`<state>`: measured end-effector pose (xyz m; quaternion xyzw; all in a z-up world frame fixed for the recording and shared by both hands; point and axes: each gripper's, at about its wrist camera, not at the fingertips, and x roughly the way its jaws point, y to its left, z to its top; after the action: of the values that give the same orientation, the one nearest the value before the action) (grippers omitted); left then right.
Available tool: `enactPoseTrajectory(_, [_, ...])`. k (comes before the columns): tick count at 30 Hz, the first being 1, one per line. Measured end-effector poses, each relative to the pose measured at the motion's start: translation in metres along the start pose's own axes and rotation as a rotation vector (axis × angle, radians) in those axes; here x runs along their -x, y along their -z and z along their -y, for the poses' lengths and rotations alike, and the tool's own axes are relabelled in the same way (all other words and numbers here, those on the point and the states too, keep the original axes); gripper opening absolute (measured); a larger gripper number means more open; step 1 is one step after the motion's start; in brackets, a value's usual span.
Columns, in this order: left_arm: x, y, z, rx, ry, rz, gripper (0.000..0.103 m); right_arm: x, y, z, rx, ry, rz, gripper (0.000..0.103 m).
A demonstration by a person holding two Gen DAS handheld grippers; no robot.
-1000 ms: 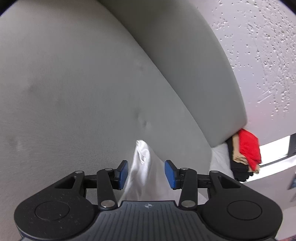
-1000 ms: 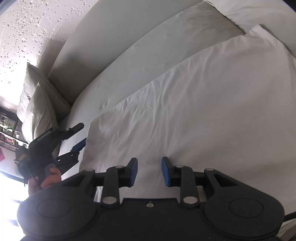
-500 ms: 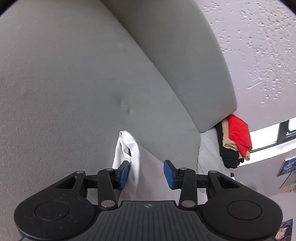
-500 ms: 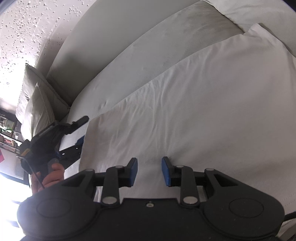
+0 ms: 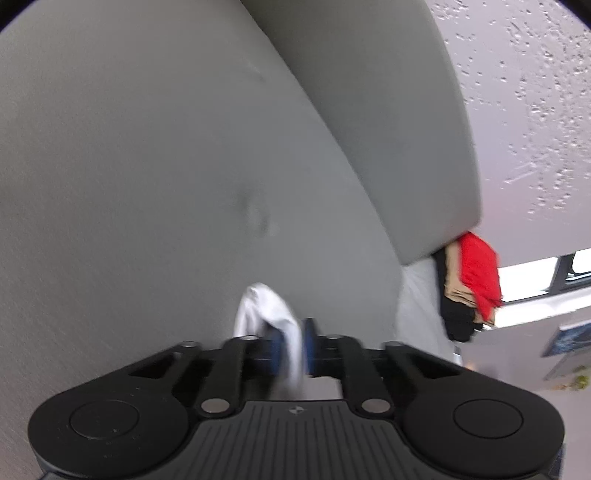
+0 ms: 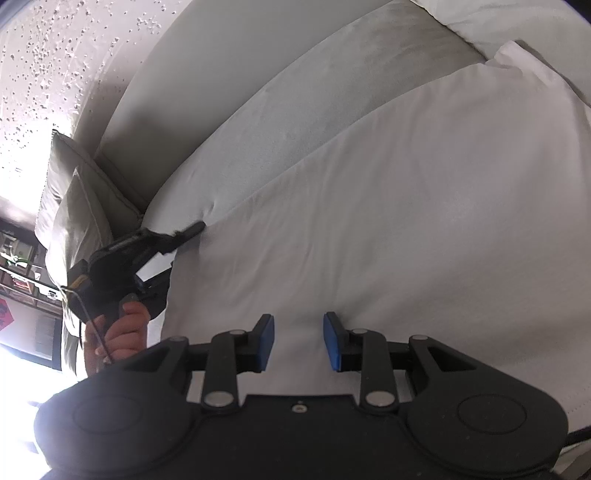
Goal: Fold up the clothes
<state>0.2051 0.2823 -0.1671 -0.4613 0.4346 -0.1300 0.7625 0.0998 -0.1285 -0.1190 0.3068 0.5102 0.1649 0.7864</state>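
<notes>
A white garment (image 6: 406, 221) lies spread flat on the grey sofa seat (image 5: 147, 184). Its left corner (image 5: 266, 306) is bunched up between the blue pads of my left gripper (image 5: 291, 343), whose jaws are closing and pinch the cloth. In the right wrist view the left gripper (image 6: 192, 230) sits at the garment's far left edge, held by a hand (image 6: 122, 332). My right gripper (image 6: 298, 341) hovers open over the near part of the garment, its pads apart and pressing on nothing.
The sofa backrest (image 5: 369, 110) rises behind the seat. A stack of folded clothes, red on tan on black (image 5: 476, 280), sits at the sofa's end. A pale cushion (image 6: 74, 206) leans in the corner. Another white cloth (image 6: 517, 29) lies at the top right.
The left gripper moved forward to the garment's corner and went from open to shut on it, lifting the cloth into a bunch. The right gripper stayed still.
</notes>
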Motion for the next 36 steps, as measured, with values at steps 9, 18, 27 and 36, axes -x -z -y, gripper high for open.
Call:
enactPoseTrajectory(9, [0.066, 0.006, -0.019, 0.121, -0.188, 0.289, 0.002, -0.001, -0.003, -0.002, 0.018, 0.002, -0.001, 0.029])
enactPoseTrajectory(18, [0.070, 0.036, 0.025, -0.080, 0.049, 0.179, 0.031, 0.000, -0.002, 0.003, 0.019, -0.014, 0.006, 0.029])
enactPoseTrajectory(27, [0.069, 0.061, 0.033, -0.109, -0.409, 0.201, 0.012, 0.002, -0.002, 0.009, -0.006, -0.036, -0.001, 0.029])
enactPoseTrajectory(36, [0.114, 0.122, 0.077, -0.261, -0.414, 0.427, 0.014, 0.032, -0.002, 0.012, 0.018, -0.053, 0.060, 0.029])
